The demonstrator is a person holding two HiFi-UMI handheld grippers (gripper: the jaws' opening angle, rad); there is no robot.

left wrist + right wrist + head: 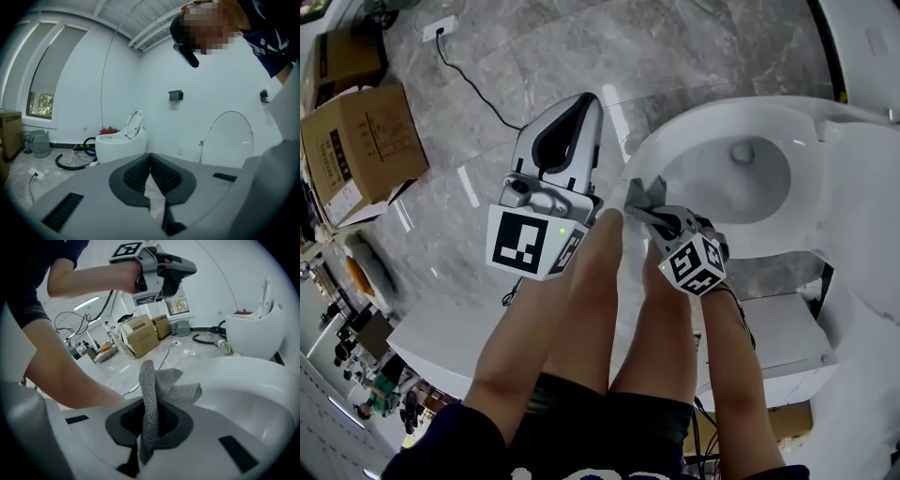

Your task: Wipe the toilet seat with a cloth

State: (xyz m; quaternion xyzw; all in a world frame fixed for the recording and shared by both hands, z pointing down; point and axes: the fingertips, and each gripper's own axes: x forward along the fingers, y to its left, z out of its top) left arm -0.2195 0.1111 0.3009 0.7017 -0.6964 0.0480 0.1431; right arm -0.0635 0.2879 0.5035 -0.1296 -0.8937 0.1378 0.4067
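Cloth (154,390), grey and woven, was clamped between the jaws of your right tool (150,423), and its loose end hung over the front edge of the white toilet seat (694,117). Whether it touched the seat, I cannot tell. You held your left tool (150,164) with its jaws together and empty, above the marble floor (534,56) just beside the toilet.

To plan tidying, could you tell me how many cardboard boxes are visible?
2: a large brown cardboard box on the floor at left, a second box just behind it; more may be hidden.
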